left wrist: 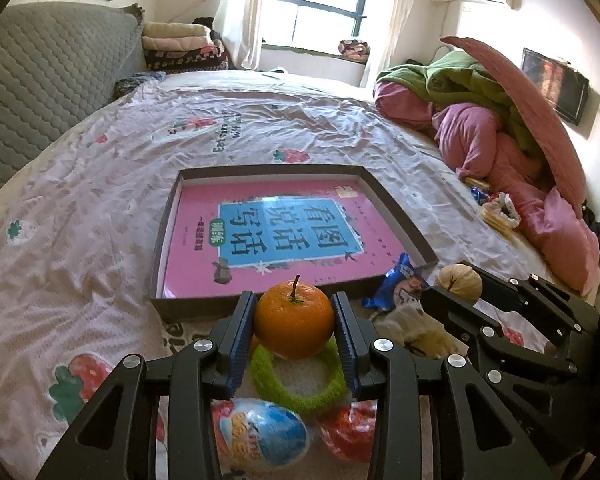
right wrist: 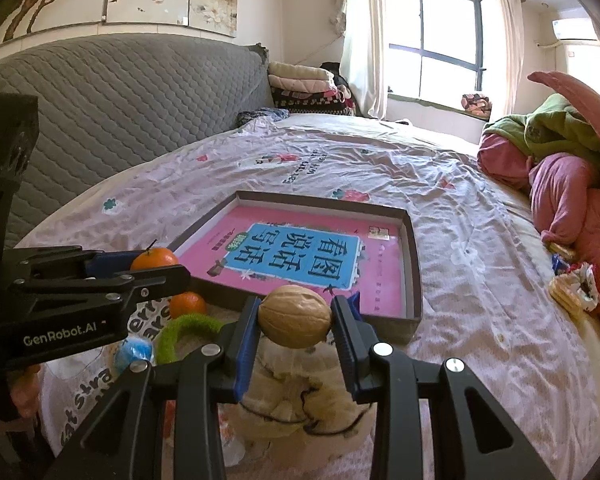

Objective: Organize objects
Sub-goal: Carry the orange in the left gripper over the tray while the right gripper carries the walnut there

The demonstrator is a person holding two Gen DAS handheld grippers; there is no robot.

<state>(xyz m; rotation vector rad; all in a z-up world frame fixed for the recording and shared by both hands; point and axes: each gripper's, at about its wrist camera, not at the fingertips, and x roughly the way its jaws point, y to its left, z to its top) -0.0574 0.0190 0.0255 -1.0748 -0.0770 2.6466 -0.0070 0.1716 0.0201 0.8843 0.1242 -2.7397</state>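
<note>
My left gripper (left wrist: 295, 322) is shut on an orange tangerine (left wrist: 294, 320) and holds it above the bed, just in front of a shallow brown box (left wrist: 404, 216) with a pink book (left wrist: 204, 256) in it. My right gripper (right wrist: 295, 318) is shut on a walnut (right wrist: 295, 316), held near the box's front edge (right wrist: 414, 322). The walnut also shows in the left wrist view (left wrist: 459, 282). The held tangerine shows in the right wrist view (right wrist: 155, 259). A second tangerine (right wrist: 187, 304) lies on the bed below it.
On the sheet below the grippers lie a green fuzzy ring (left wrist: 296, 386), a blue-white toy egg (left wrist: 262, 432), a red packet (left wrist: 350, 432), a blue snack packet (left wrist: 398, 284) and a cream plush toy (right wrist: 296, 408). Pink and green bedding (left wrist: 500, 132) is piled at the right.
</note>
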